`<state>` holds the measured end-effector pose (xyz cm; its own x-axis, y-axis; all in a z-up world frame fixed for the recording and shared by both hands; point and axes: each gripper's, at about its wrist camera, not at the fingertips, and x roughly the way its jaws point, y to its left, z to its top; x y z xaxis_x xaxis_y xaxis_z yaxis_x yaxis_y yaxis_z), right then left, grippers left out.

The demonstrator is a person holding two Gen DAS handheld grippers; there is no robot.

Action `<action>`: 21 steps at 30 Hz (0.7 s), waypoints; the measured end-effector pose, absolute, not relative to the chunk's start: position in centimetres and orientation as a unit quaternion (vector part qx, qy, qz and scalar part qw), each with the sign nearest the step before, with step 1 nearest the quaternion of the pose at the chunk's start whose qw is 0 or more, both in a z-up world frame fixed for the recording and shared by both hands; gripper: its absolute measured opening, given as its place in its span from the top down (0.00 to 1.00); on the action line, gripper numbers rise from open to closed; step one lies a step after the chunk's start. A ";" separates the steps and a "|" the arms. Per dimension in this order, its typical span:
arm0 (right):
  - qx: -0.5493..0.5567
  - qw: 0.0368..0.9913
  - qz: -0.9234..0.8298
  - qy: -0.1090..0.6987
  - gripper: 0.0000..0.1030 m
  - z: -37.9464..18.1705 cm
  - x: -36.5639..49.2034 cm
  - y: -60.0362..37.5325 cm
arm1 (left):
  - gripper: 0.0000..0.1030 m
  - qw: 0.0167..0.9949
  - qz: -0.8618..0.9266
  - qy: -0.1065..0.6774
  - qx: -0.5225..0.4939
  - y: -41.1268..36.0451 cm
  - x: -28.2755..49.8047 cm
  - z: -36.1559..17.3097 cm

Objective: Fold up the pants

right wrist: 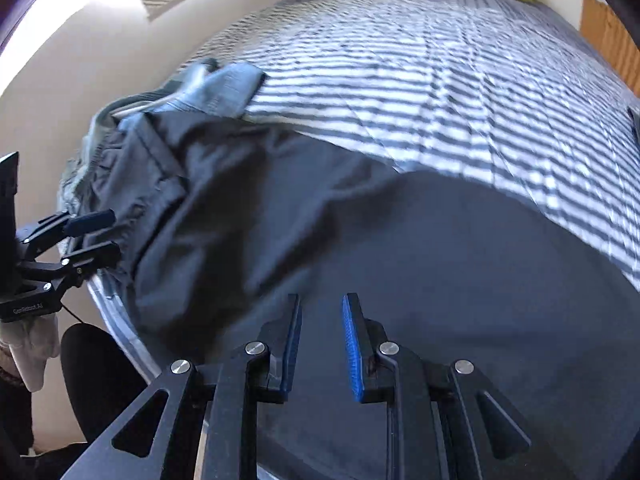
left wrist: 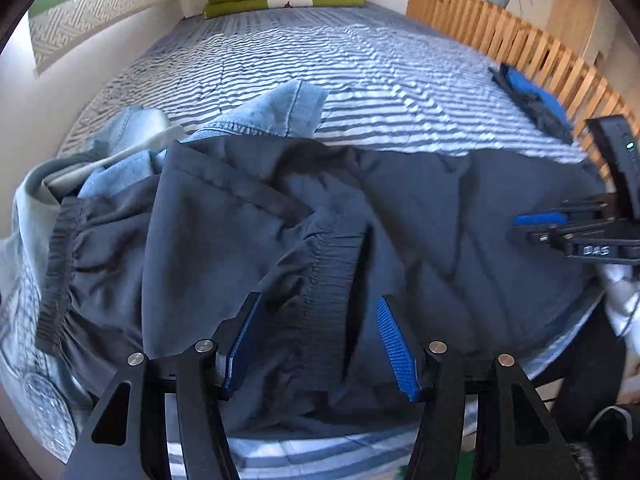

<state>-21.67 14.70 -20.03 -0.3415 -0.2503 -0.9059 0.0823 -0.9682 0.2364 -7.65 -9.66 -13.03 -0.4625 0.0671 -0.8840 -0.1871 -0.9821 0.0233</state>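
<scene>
Dark navy elastic-waist pants [left wrist: 400,208] spread over the striped blue-white bedspread [left wrist: 360,80].
Left gripper [left wrist: 320,304] spread wide over the waistband, right gripper [right wrist: 320,300] slightly parted, both pinching nothing.

The dark pants [left wrist: 400,208] are thin, matt woven cloth, gathered into ribbed elastic at the waistband [left wrist: 332,276]. At ten o'clock from them lie pale denim jeans [left wrist: 276,112] on a quilted striped bedspread [left wrist: 360,60]. The left gripper [left wrist: 320,344] is matt black plastic with ridged blue pads [left wrist: 396,348] and shiny metal pins [left wrist: 437,347]; at two o'clock stands a slatted wooden rail [left wrist: 500,28].
</scene>
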 end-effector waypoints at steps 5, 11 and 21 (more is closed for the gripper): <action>0.587 0.032 -0.806 -0.072 0.82 -22.5 -20.3 18.4 | 0.70 0.082 0.830 0.039 -0.551 -10.6 -9.2 -15.5; 0.583 -0.037 -0.810 -0.041 0.83 -22.9 -19.4 21.6 | 0.72 0.090 0.849 -0.095 -0.511 -17.6 -7.4 -9.5; 0.546 0.006 -0.837 -0.033 0.81 -20.0 -18.3 18.4 | 0.32 -0.045 0.860 -0.181 -0.475 -31.5 -4.5 -5.4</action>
<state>-18.29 18.41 -20.00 -0.4027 -0.0462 -0.9142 -0.0259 -0.9977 0.0618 -4.49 -31.46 -5.41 -0.5448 0.0950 -0.8331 0.2496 -0.9301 -0.2693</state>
